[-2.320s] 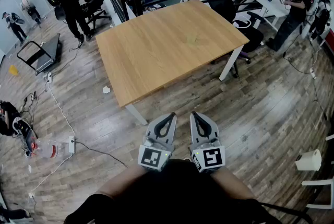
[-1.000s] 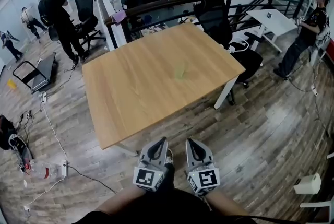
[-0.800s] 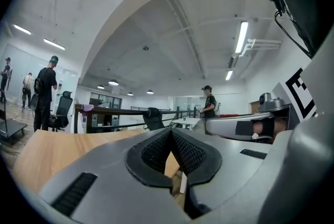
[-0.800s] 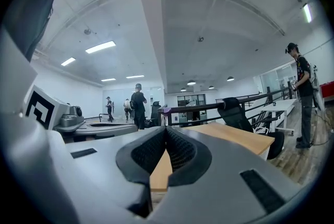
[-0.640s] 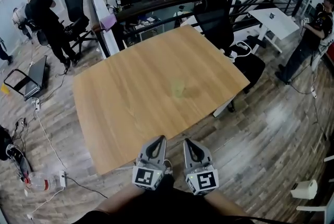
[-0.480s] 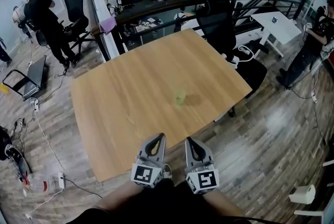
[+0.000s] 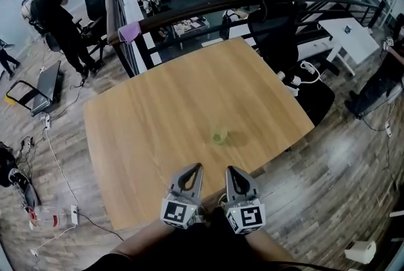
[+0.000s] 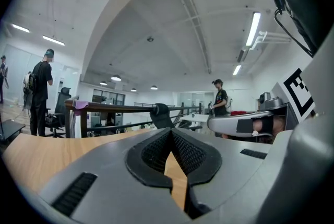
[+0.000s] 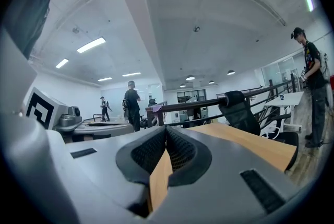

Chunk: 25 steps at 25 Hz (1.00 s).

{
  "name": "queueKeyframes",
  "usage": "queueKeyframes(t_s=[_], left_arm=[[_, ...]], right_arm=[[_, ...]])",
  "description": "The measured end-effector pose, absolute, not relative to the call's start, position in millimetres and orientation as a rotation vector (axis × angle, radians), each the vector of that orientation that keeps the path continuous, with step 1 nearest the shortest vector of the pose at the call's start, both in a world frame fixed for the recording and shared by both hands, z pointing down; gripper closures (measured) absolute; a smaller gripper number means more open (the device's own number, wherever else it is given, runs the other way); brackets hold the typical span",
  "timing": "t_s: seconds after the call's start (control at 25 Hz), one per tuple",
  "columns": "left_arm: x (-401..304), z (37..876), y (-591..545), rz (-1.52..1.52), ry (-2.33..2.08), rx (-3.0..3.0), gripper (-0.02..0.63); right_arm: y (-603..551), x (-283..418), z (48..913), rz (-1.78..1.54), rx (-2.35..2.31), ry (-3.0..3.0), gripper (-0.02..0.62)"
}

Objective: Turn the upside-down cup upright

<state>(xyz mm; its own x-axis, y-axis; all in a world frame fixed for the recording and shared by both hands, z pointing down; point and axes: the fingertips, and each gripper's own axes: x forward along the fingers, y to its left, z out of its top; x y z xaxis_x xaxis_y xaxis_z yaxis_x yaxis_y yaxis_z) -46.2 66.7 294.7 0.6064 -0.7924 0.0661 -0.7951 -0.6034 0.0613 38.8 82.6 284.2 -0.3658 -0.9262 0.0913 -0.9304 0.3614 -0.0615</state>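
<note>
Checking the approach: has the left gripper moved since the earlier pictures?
Yes. The left gripper has come forward to the table's near edge; earlier, bare floor lay between them.

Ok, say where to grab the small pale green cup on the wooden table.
Probably across the side wall of the small pale green cup, coming level from the near edge of the wooden table: it stands alone, sides free. Detail is too blurred for more.

Bright ceiling light — fisheye-warped edges
</note>
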Motion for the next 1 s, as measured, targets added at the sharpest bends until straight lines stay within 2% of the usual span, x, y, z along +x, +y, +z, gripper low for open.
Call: queueKeyframes(t_s=[0.24,0.56,0.6,0.68,0.72,1.0], left_arm=[[-15,328,10,0.156,-1.43,2.7,0.598],[-13,406,-59,0.246,-1.539,2.595,0.598],[-15,416,-65,0.25,-1.545,2.568,0.598],[-18,437,-78,0.269,-1.546,2.527,0.598],[-21,448,-86,0.28,-1.544,2.514,0.598],[-52,503,-122,0.258,-1.567,2.449,0.598]], right_arm=[[30,66,312,0.198,1.593,-2.659,0.58],[-36,87,407,0.265,1.441,-2.579,0.576],[-41,89,422,0.288,1.416,-2.563,0.551],[-52,89,451,0.337,1.344,-2.533,0.414],[-58,88,466,0.356,1.307,-2.515,0.383],[-107,42,532,0.233,1.126,-2.497,0.246]])
